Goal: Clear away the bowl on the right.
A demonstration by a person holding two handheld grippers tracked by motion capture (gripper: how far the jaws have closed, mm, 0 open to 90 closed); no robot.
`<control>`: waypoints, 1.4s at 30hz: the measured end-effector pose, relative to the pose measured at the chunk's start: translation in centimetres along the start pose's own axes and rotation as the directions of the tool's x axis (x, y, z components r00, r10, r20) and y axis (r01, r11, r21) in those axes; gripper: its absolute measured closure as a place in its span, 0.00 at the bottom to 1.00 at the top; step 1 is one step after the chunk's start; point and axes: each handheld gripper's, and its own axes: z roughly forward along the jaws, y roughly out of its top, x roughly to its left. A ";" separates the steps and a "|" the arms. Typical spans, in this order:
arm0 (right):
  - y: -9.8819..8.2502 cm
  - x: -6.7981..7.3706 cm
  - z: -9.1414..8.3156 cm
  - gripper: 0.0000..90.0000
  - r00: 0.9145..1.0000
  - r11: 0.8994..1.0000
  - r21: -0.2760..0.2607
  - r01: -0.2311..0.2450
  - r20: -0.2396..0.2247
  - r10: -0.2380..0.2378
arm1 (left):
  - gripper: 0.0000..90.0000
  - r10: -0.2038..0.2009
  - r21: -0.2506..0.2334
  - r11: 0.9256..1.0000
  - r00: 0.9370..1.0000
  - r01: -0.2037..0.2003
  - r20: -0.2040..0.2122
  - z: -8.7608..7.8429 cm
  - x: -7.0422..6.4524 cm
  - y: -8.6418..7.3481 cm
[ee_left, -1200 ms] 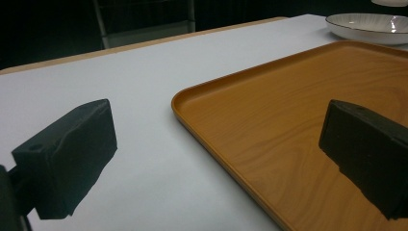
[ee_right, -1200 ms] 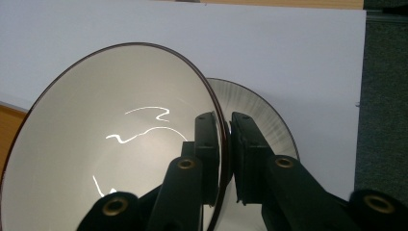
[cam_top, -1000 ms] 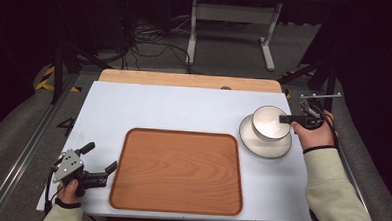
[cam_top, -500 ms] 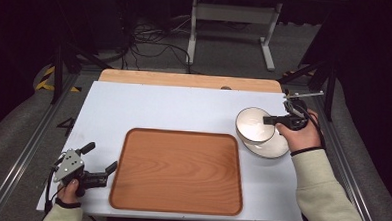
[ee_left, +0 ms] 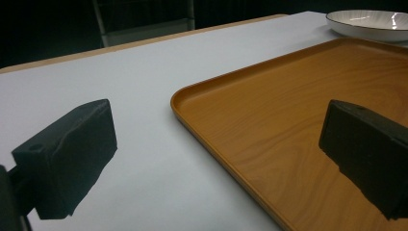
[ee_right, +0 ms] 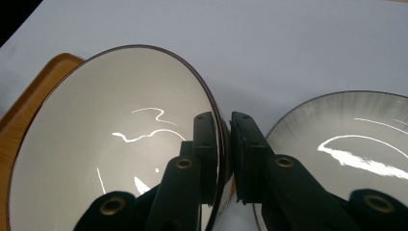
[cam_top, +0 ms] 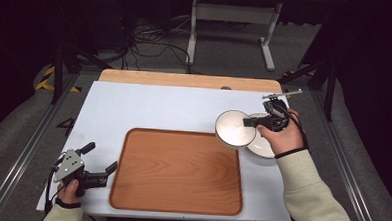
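While the right gripper [cam_top: 251, 122] grips the bowl's [cam_top: 233, 128] rim, lifted beside the plate [cam_top: 262, 143] | step: carry toward tray [cam_top: 179, 172] — next: lower level, then release | left gripper [cam_top: 100, 165] open, idle — holding nothing.

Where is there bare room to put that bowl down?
The wooden tray lies bare, and so does the white table behind it. It is crowded at the right, where the right gripper holds the bowl beside the plate.

Glossy glazed bowl [ee_right: 110, 144]; smooth wood-grain tray [cam_top: 177, 171]; matt table [cam_top: 149, 108]
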 end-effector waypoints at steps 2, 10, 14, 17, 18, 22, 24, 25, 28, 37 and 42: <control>0.1 0.7 0.2 0.91 1.000 1.000 0.002 0.011 -0.012 -0.011 | 0.00 0.000 0.000 1.000 1.000 0.000 0.000 0.0 0.0 0.0; 0.7 3.6 0.9 0.90 0.997 0.999 0.016 0.044 -0.059 -0.043 | 0.00 0.001 0.001 1.000 1.000 -0.001 0.000 0.0 0.0 0.0; 0.9 4.7 1.2 0.90 0.995 0.998 0.019 0.057 -0.079 -0.055 | 0.00 0.002 0.003 1.000 1.000 -0.002 0.000 0.0 0.0 0.0; 1.0 5.4 1.5 0.90 0.994 0.998 0.020 0.063 -0.093 -0.061 | 0.00 0.003 0.007 1.000 1.000 -0.003 0.001 0.0 0.0 0.0; 1.1 5.7 1.6 0.90 0.993 0.998 0.022 0.065 -0.100 -0.062 | 0.00 0.003 0.006 1.000 1.000 -0.003 0.001 0.0 0.0 0.0; 1.2 6.8 1.9 0.90 0.990 0.997 0.029 0.075 -0.118 -0.071 | 0.00 0.005 0.005 1.000 1.000 -0.005 0.001 0.0 0.0 0.0; 1.3 7.3 2.1 0.90 0.989 0.996 0.030 0.080 -0.128 -0.075 | 0.00 0.005 0.005 1.000 1.000 -0.005 0.001 0.0 0.0 0.0; 1.3 7.6 2.1 0.90 0.988 0.996 0.034 0.080 -0.134 -0.075 | 0.00 0.005 0.005 1.000 1.000 -0.005 0.001 0.0 0.0 0.0; 1.5 8.3 2.4 0.90 0.986 0.996 0.035 0.088 -0.147 -0.082 | 0.00 0.006 0.008 1.000 1.000 -0.006 0.002 0.0 0.0 0.0; 1.8 10.5 3.2 0.90 0.980 0.993 0.051 0.105 -0.178 -0.094 | 0.00 0.010 0.008 1.000 1.000 -0.010 0.003 0.0 0.0 0.0; 1.8 11.3 3.8 0.90 0.976 0.993 0.048 0.112 -0.194 -0.101 | 0.00 0.013 0.009 1.000 1.000 -0.013 0.004 0.0 0.0 0.0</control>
